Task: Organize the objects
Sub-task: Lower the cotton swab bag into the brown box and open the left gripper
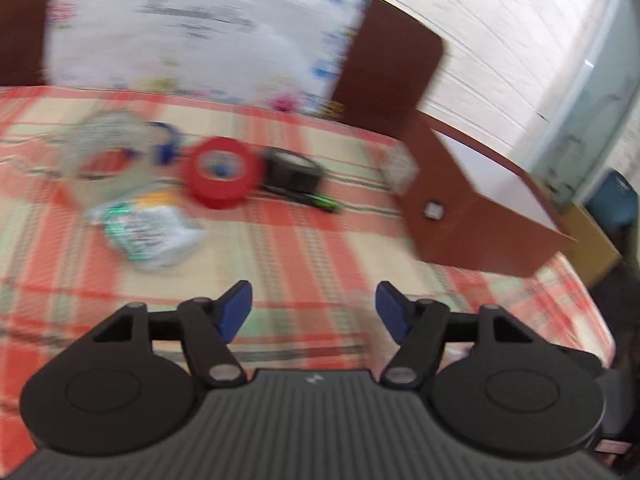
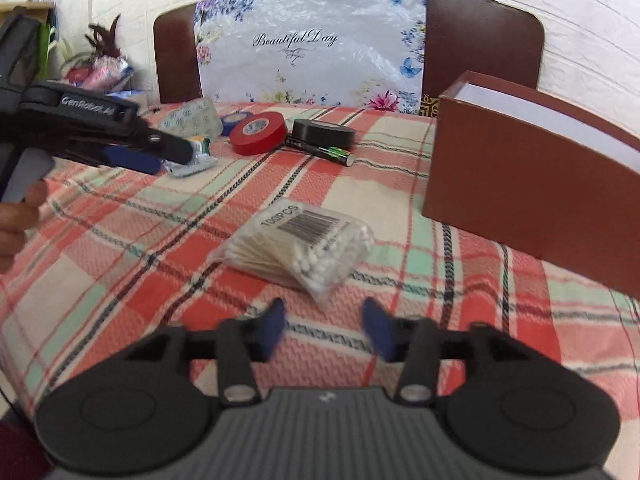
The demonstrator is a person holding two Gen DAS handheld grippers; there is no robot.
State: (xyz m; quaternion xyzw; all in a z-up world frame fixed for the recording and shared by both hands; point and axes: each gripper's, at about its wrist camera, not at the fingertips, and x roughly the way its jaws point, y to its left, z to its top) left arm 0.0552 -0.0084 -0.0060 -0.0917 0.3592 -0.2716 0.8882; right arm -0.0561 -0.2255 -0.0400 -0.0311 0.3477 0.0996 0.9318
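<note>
The left gripper (image 1: 314, 308) hangs over the plaid cloth (image 1: 280, 248) with its blue fingers (image 1: 236, 312) spread wide and nothing between them. The left wrist view is blurred. In it, at about 11 o'clock from the fingers, lies a crinkled packet (image 1: 148, 232); beyond it a clear tape roll (image 1: 104, 152) and a blue roll (image 1: 166, 144). At 12 o'clock stands the red tape (image 1: 220, 176), with the black tape (image 1: 292, 172) just beside it on its 3 o'clock side and a battery (image 1: 316, 202) in front of the black one. At 2 o'clock is the brown box (image 1: 472, 216), open at the top with a white inside.

The right gripper (image 2: 324, 330) has its fingers (image 2: 274, 330) partly open and empty, pointing down at the surface. Just beyond the tips, at 12 o'clock, lies a bag of cotton swabs (image 2: 296, 248), barcode up, not touching the fingers. The box (image 2: 520, 184) fills the 2 o'clock side of that view, near the bag but apart from it. Farther off at 12 o'clock are the red tape (image 2: 260, 132), the black tape (image 2: 324, 132) and the battery (image 2: 328, 152). At 10 o'clock the left gripper (image 2: 160, 152) reaches in, held by a hand (image 2: 16, 224), its tips over the packet (image 2: 192, 166); whether they touch it I cannot tell.
</note>
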